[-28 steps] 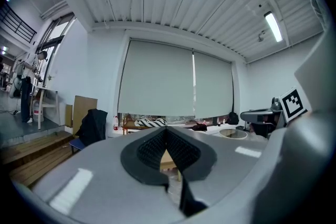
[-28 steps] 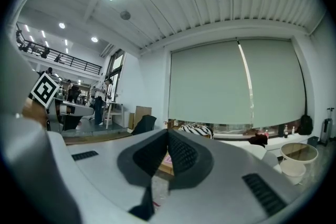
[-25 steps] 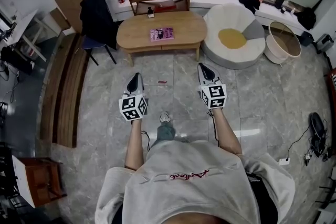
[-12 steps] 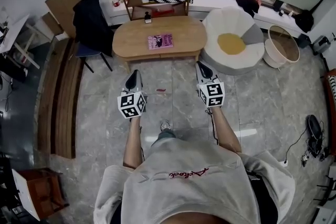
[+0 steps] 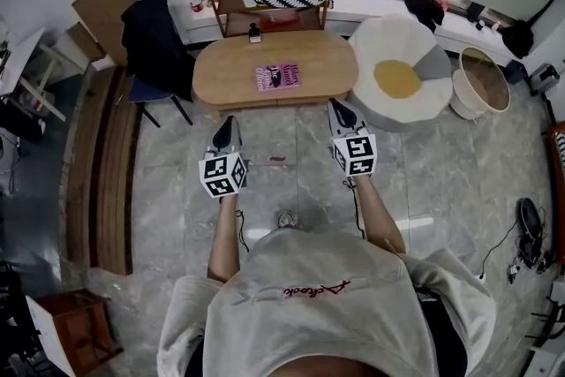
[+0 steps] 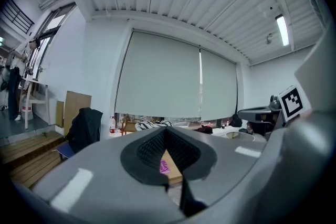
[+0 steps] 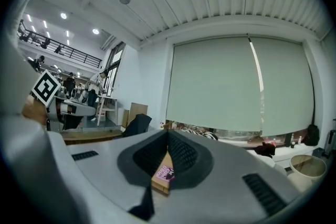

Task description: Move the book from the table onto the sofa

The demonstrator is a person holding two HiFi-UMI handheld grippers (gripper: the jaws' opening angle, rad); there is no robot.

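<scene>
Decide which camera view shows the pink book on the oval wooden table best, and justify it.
The head view: the pink book lies whole and unobstructed on the oval wooden table. The left gripper view shows only a pink sliver of it, the right gripper view likewise, framed by dark jaws.

Clear run to the table (image 5: 229, 75)
Bare floor (image 5: 287, 128) ahead; jacket-draped chair (image 5: 154, 40) crowds its left end, sofa (image 5: 415, 106) its right.

Office/lab w/ lounge corner: coffee table (image 5: 229, 77), beanbag sofa (image 5: 380, 36).
</scene>
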